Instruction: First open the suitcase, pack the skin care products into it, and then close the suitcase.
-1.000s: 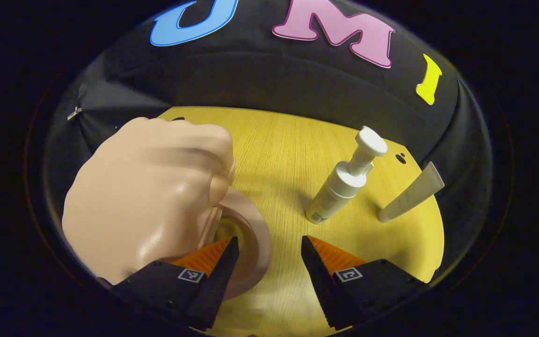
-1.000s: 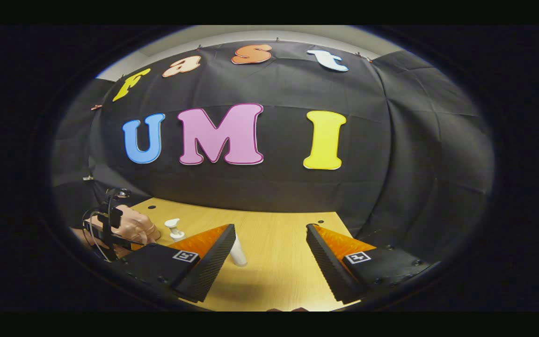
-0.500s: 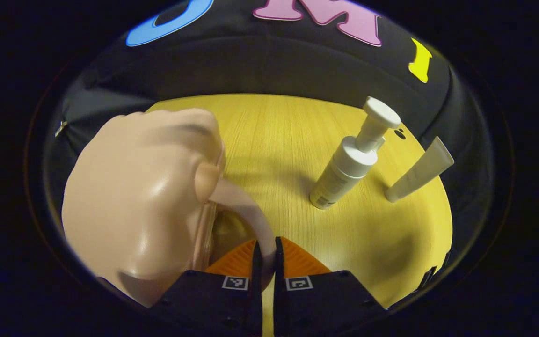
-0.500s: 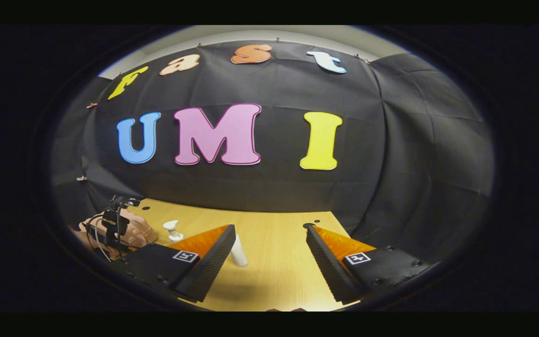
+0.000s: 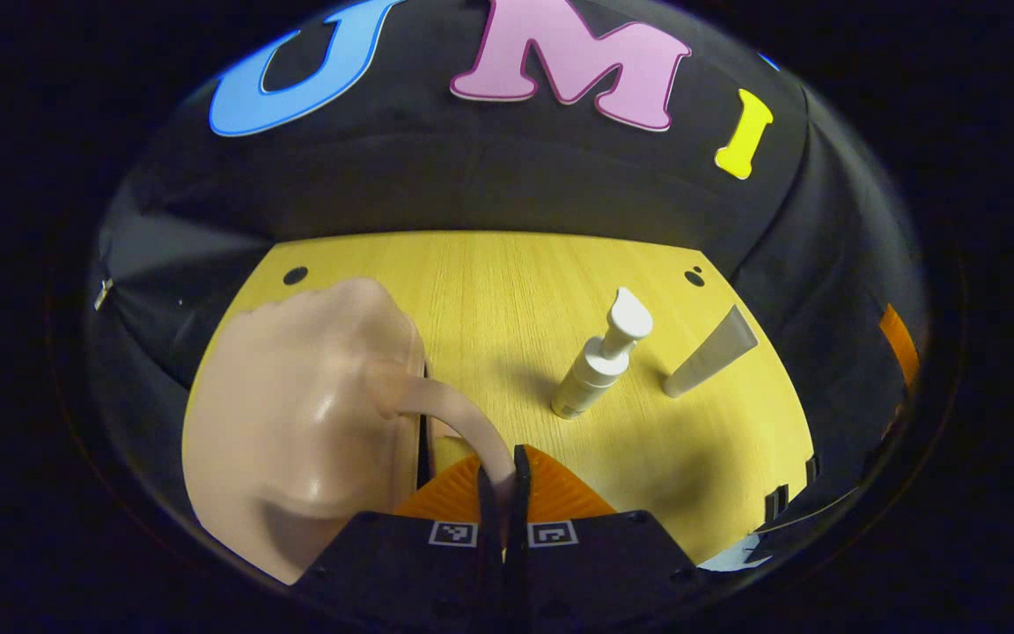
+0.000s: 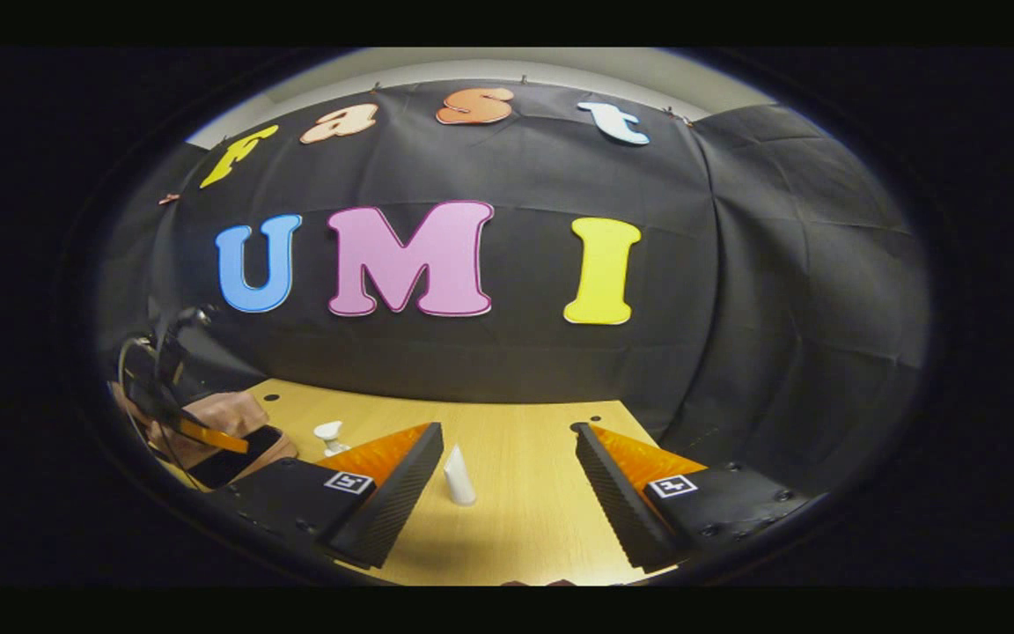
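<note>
Dim booth, strong fisheye bending at the edges; glare on the pink suitcase [image 5: 296, 423], soft tabletop [image 5: 507, 291] shadows.

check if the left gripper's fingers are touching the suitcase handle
Touching. In the left gripper view the left gripper is closed, both fingers pinching the pink handle of the suitcase.

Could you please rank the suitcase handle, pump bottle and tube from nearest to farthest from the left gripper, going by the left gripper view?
1. Suitcase handle: pinched in the left gripper.
2. Pump bottle: standing ahead, slightly right.
3. Tube: farther right, beyond the bottle.
</note>
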Demonstrator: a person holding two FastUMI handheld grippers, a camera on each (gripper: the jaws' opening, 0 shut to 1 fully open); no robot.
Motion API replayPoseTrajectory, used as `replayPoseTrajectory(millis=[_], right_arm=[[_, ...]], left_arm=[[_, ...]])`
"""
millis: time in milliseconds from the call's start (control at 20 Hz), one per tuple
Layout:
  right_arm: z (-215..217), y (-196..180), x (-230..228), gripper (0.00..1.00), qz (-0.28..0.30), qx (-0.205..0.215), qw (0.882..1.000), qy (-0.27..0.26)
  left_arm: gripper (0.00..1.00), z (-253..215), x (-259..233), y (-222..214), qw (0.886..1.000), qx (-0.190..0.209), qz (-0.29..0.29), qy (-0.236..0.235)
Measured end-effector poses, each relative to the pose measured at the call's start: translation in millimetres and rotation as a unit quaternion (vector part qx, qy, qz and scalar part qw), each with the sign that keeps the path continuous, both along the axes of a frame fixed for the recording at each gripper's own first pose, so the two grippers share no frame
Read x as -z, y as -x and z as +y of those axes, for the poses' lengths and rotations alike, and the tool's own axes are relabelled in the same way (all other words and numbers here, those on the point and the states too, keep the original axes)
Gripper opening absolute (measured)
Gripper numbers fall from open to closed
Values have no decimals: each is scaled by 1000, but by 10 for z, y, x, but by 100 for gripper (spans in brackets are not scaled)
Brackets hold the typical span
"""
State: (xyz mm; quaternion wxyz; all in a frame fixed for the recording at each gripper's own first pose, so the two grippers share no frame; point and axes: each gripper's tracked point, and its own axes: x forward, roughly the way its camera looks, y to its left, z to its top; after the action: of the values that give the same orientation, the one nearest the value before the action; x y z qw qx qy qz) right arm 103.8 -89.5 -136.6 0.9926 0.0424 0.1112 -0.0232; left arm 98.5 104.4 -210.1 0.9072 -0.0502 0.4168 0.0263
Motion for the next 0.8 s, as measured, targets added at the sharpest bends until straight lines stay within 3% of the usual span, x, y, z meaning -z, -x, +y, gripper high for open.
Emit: replayPoseTrajectory(millis=[200, 500, 800], right_arm=[[211, -42, -92, 97, -8, -11, 1000, -4], [568, -75, -239, 97, -24, -31, 999, 1], [848, -72, -362, 97, -29, -37, 999, 19]], left_arm=[[6, 498, -722, 132, 999, -17, -38, -4], [6, 1716, -1416, 444, 995, -57, -60, -56], [6, 3099, -1413, 702, 987, -116, -43, -104]])
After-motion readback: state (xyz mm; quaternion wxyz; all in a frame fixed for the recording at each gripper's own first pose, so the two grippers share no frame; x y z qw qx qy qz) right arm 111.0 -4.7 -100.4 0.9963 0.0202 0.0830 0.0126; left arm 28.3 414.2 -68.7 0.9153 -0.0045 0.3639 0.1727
